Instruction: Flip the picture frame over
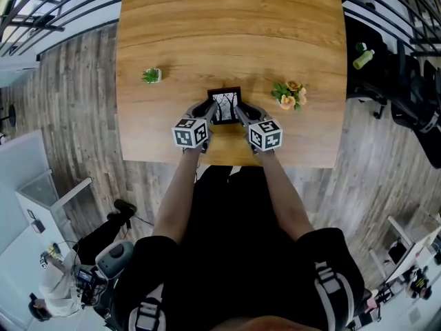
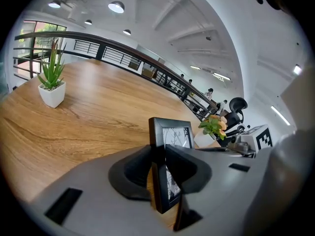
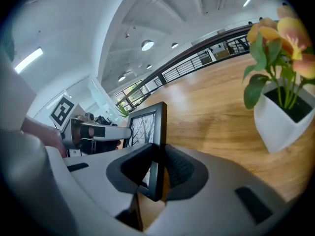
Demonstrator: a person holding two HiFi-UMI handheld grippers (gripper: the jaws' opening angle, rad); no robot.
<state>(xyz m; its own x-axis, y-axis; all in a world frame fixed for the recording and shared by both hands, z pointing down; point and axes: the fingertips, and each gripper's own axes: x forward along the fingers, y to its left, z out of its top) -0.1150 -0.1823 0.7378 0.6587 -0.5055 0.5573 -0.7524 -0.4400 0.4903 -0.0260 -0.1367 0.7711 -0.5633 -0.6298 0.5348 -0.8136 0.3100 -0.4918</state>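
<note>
**Picture frame pinched at both side edges**

Left tongs [image 2: 158, 166] narrow, clamped on the left edge of the picture frame [image 2: 170, 132]. Right tongs [image 3: 158, 168] likewise narrow, gripping its right edge. Held upright at the centre of the head view, picture side showing, near the lower edge of the table [image 1: 227, 26]. Cannot tell whether touching the wood. Flanked by a small green plant [image 1: 151, 76] well to the left and potted flowers [image 1: 289, 95] near on the right.

On the table [image 1: 227, 26], the picture frame [image 1: 225, 106] sits with one side edge between the left gripper's [image 2: 160, 154] fingers [image 2: 132, 175] and the other between the right gripper's [image 3: 158, 159] fingers [image 3: 181, 173]. A potted plant [image 1: 151, 76] stands well left of them, and a flower pot [image 1: 290, 95] near their right.
</note>
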